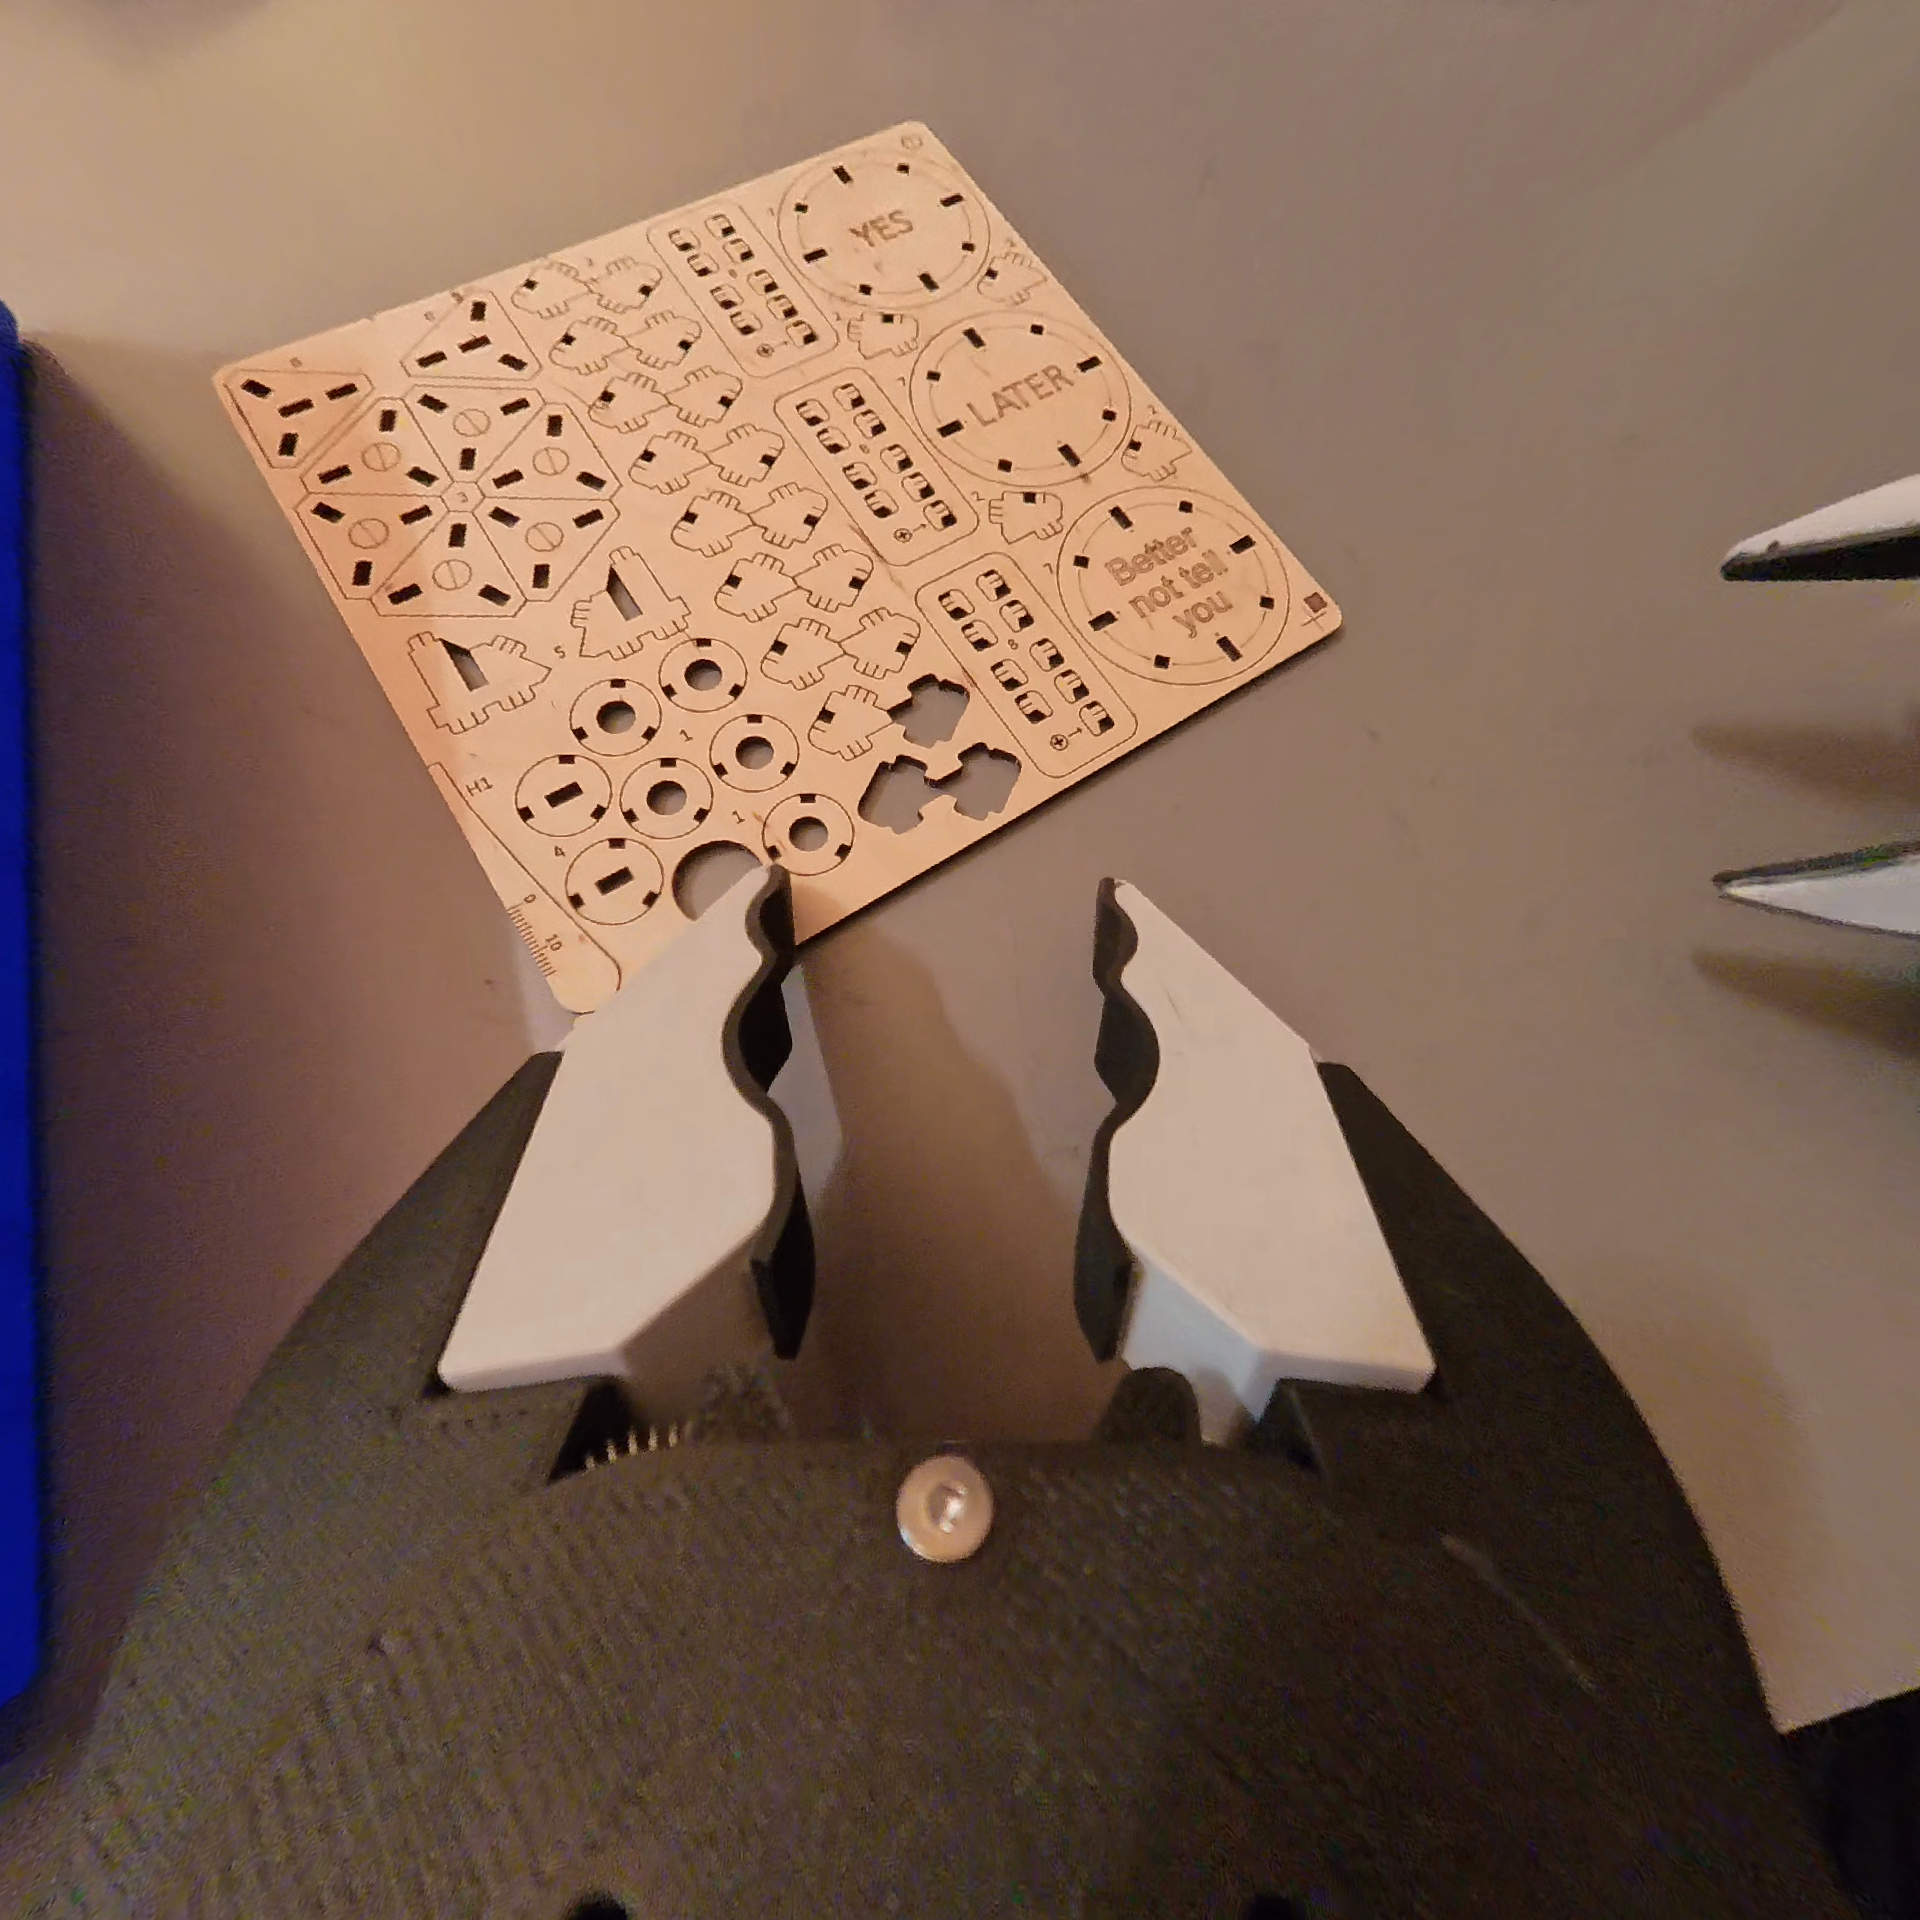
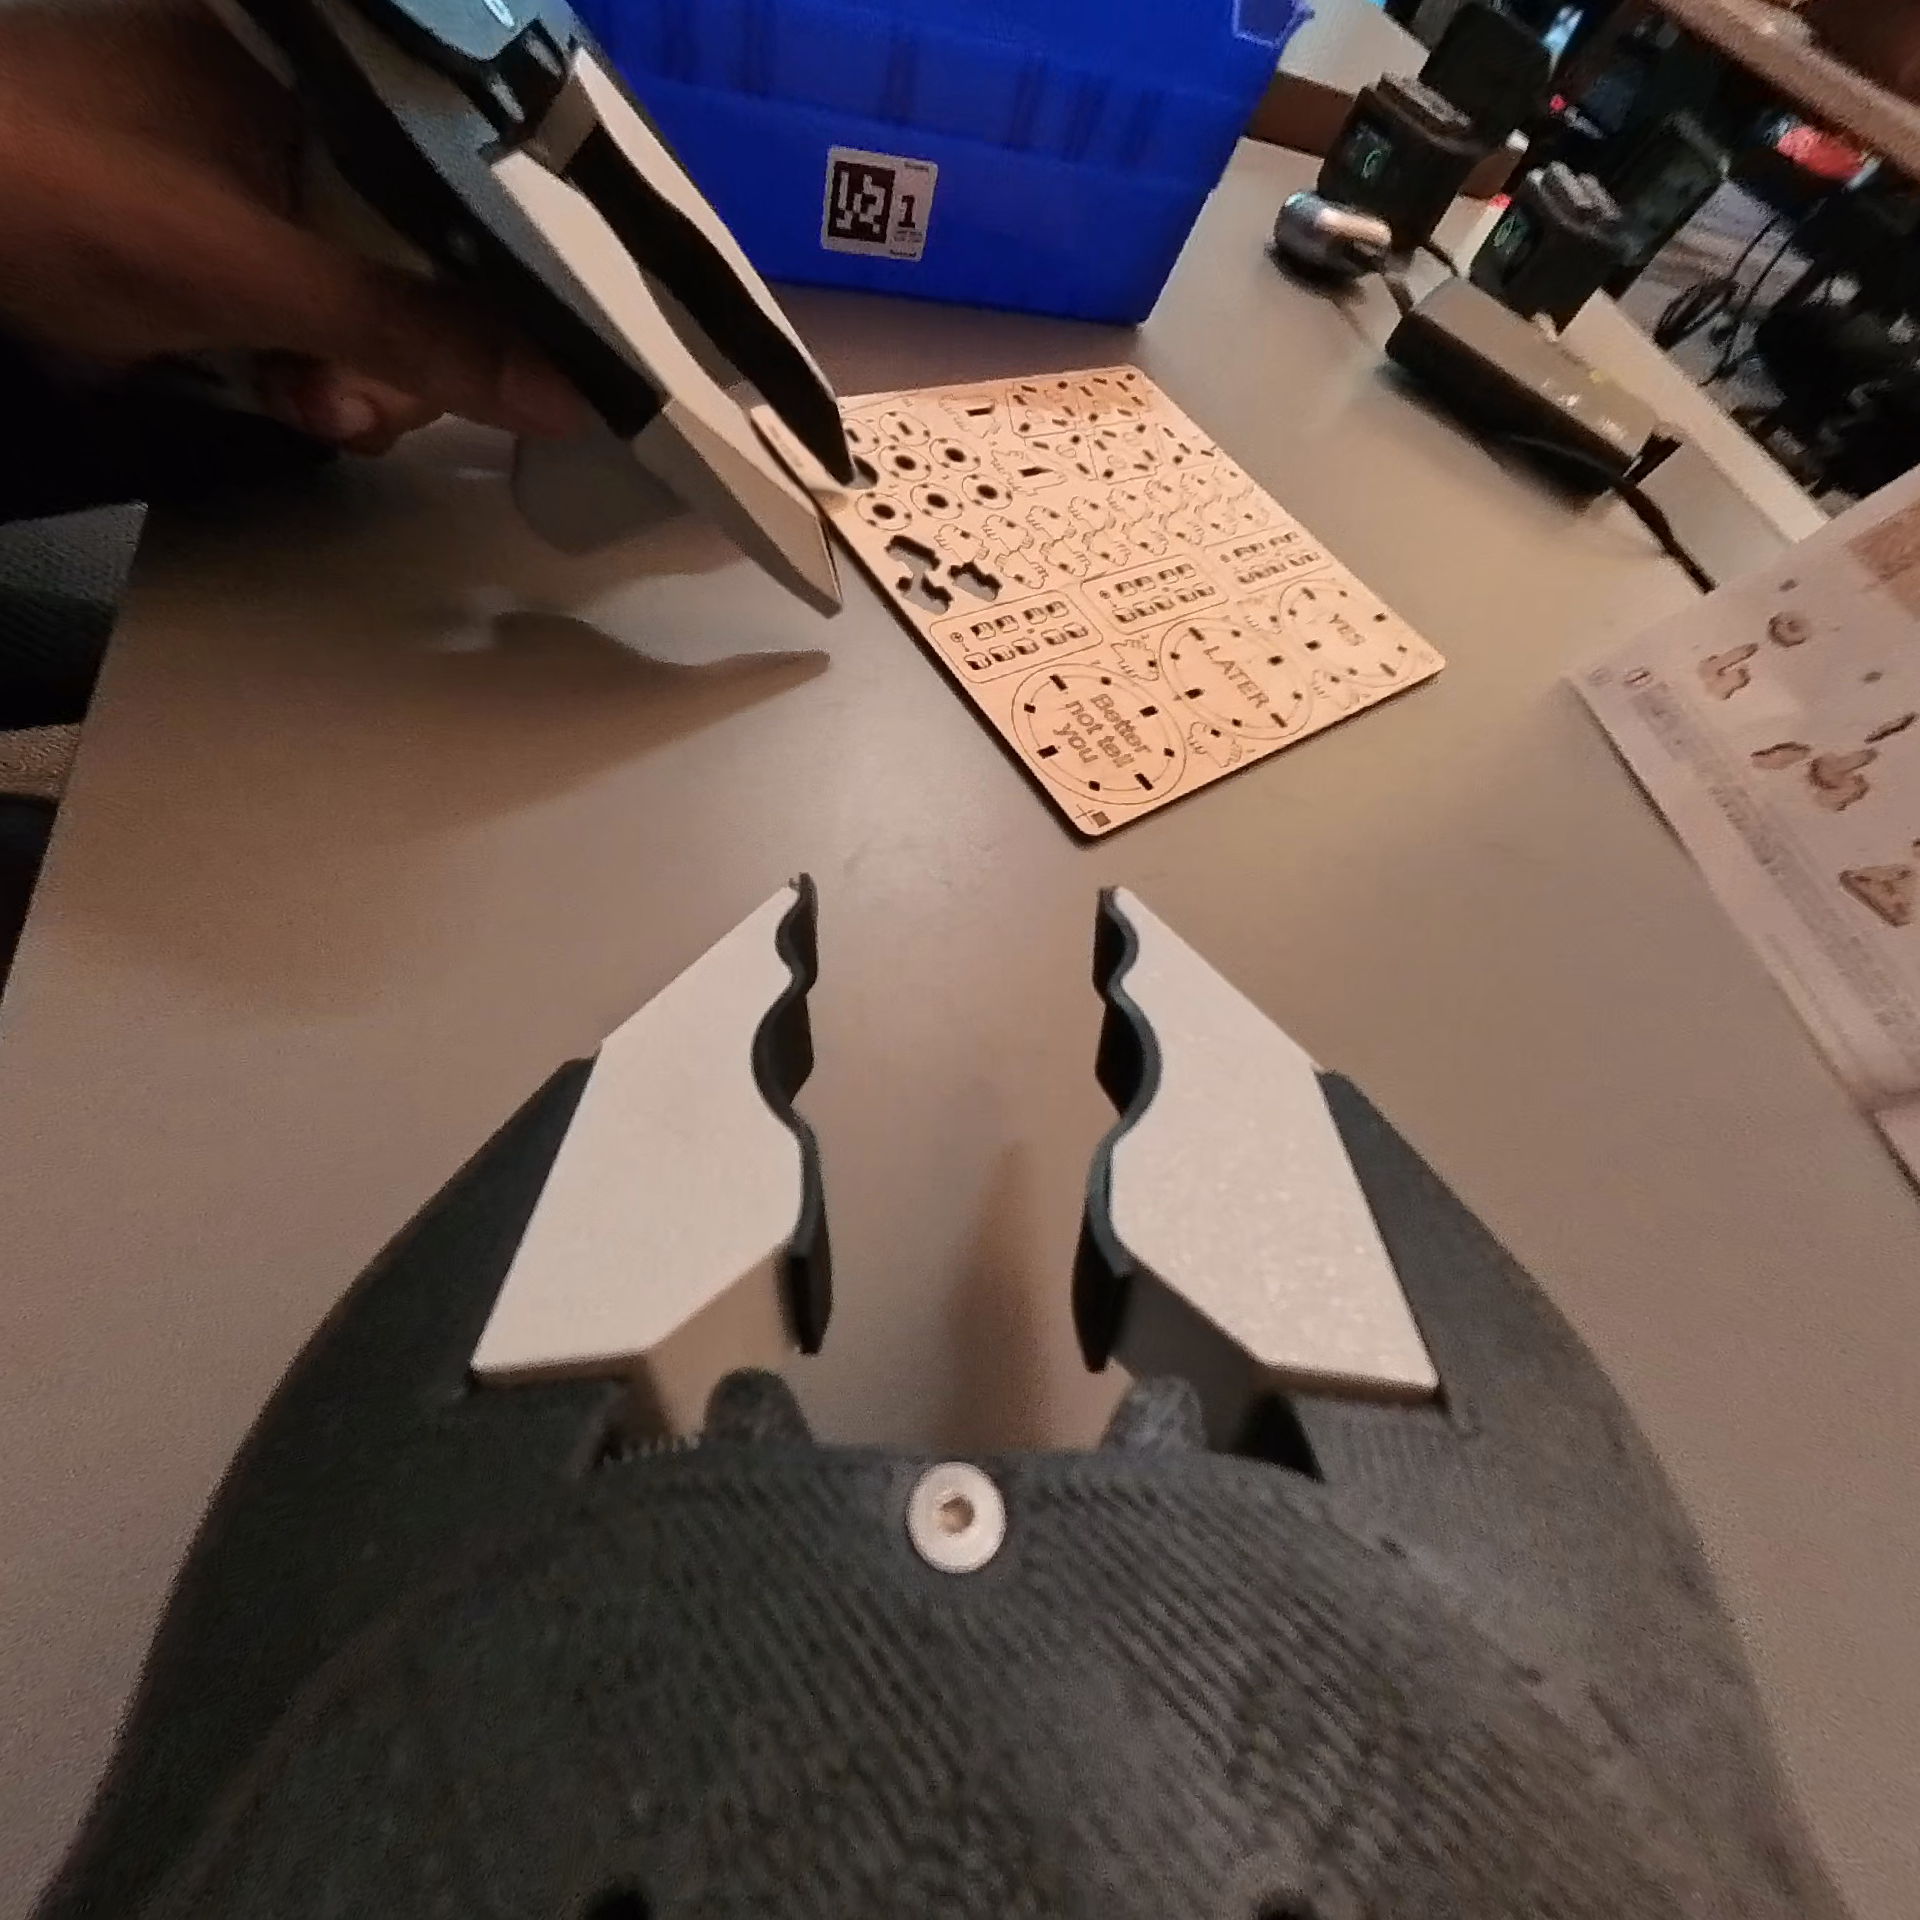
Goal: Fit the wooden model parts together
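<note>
I see a laser-cut wooden sheet [image 2: 1132,592] lying flat on the grey surface [image 2: 1299,987]. Behind the sheet stands a blue bin [image 2: 966,135]; right of it lie printed paper pages [image 2: 1787,779], and dark devices [image 2: 1507,187] beyond.

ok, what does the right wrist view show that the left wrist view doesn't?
Right wrist view only: the blue bin's tagged face, a paper sheet bearing small wooden pieces, dark devices at the table's far end, and a hand holding the left gripper.
Left wrist view only: the empty cutouts in the wooden sheet, seen close.
Both: the sheet, flat on the grey table, and both grippers open, right empty over bare table.
</note>
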